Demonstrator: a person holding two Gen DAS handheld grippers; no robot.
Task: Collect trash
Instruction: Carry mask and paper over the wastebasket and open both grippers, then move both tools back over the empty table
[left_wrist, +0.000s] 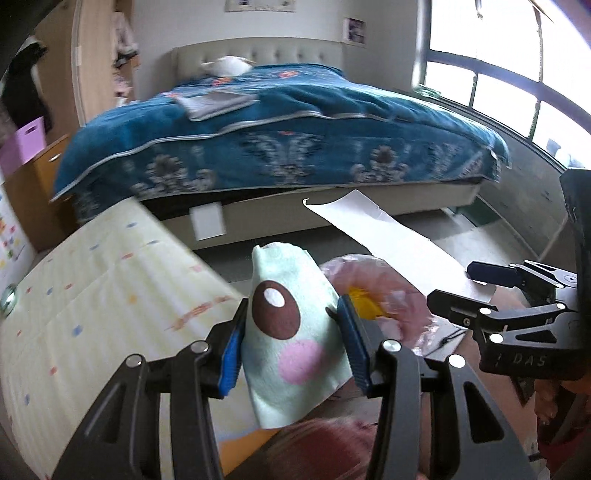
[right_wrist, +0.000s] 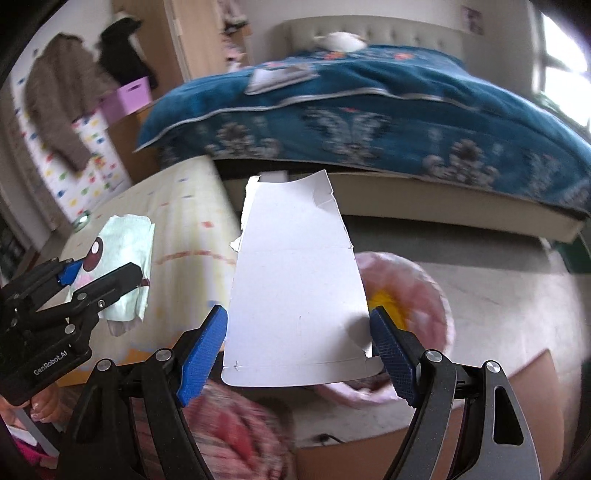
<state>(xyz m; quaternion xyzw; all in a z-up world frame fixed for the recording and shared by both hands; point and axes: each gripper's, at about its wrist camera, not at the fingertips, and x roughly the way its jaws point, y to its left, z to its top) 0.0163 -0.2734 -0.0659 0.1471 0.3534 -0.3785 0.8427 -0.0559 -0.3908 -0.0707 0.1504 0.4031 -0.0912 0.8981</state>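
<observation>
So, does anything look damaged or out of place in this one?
The white card held in the right gripper has ragged, torn far corners. Loose papers lie askew on the blue bedspread. Nothing looks spilled.

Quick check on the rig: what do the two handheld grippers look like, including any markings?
Both are black, angular linkage frames with silver pivot bolts and ribbed blue pads. The left gripper reads "GenRobot.AI" on its body in the right wrist view; the right gripper shows "DAS" lettering in the left wrist view. No cables visible.
</observation>
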